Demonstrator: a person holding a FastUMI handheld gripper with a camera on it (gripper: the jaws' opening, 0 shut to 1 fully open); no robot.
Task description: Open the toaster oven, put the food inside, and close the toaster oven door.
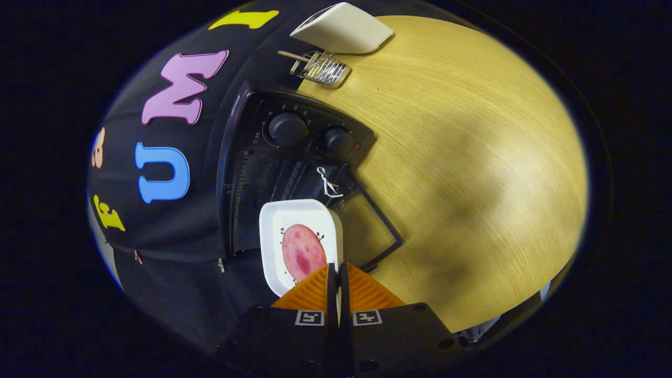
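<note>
Gripping the near rim of a white tray, the claw is sitting with its two fingers pressed nearly together, the thin edge of the tray pinched between them. Lying flat in the tray is a round pink slice of meat, just ahead of the fingertips and a little to one side of them. Small dark specks are decorating the tray's floor around the slice.

Beyond the tray, a black toaster oven is standing on a pale wooden table, with its back against the black cloth wall of the booth. Its door is hanging open, swung down toward the table, and the glass panel is showing the wood grain through it. A white cord loop is dangling at the door's edge. The far end of the tray is reaching over the mouth of the oven, where dark rack rails are showing inside the cavity. Two round black knobs are sitting side by side on the oven's control panel, past the opening.

Farther off on the table, well apart from the oven, a small wire rack is resting, and just beyond it a cream-coloured object with rounded corners is lying at the table's far edge.
</note>
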